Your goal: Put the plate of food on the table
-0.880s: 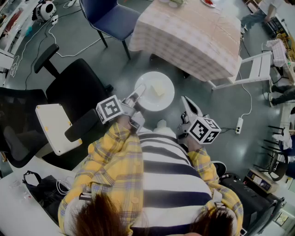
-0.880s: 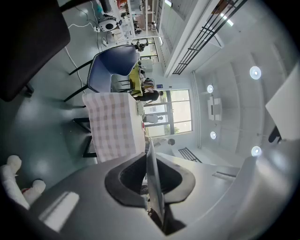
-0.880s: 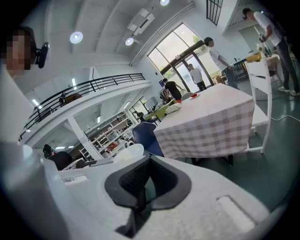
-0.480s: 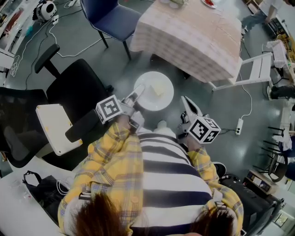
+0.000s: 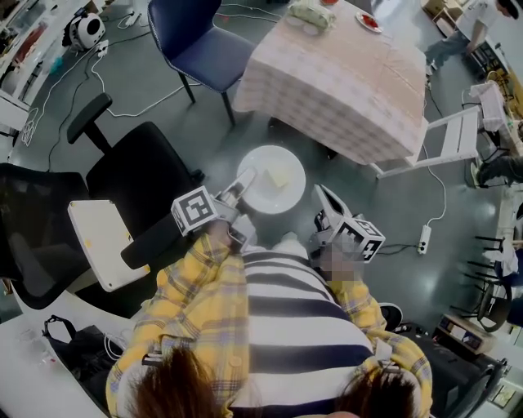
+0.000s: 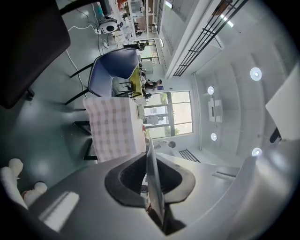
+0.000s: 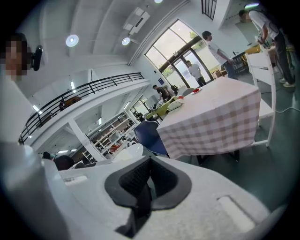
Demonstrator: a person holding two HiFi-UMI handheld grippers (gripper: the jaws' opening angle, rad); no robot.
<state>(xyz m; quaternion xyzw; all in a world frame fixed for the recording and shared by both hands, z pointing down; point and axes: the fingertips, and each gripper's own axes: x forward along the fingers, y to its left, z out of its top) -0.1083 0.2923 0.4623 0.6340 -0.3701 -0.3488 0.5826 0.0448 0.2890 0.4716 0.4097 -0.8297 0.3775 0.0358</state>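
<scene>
The left gripper (image 5: 243, 179) stays clamped on the 9 o'clock rim of the plate of food (image 5: 274, 194). The right gripper (image 5: 321, 194) is closed and empty. The table (image 5: 343, 82), at 1 o'clock, now shows more of its top, so the carry seems to be nearing it.

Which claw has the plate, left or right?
The left claw, clamped on the white plate's rim. The right claw is shut on nothing, beside the plate and not gripping it.

The table (image 5: 343, 82) has drawn nearer in the head view — dishes (image 5: 311, 13) at its far edge now show.
</scene>
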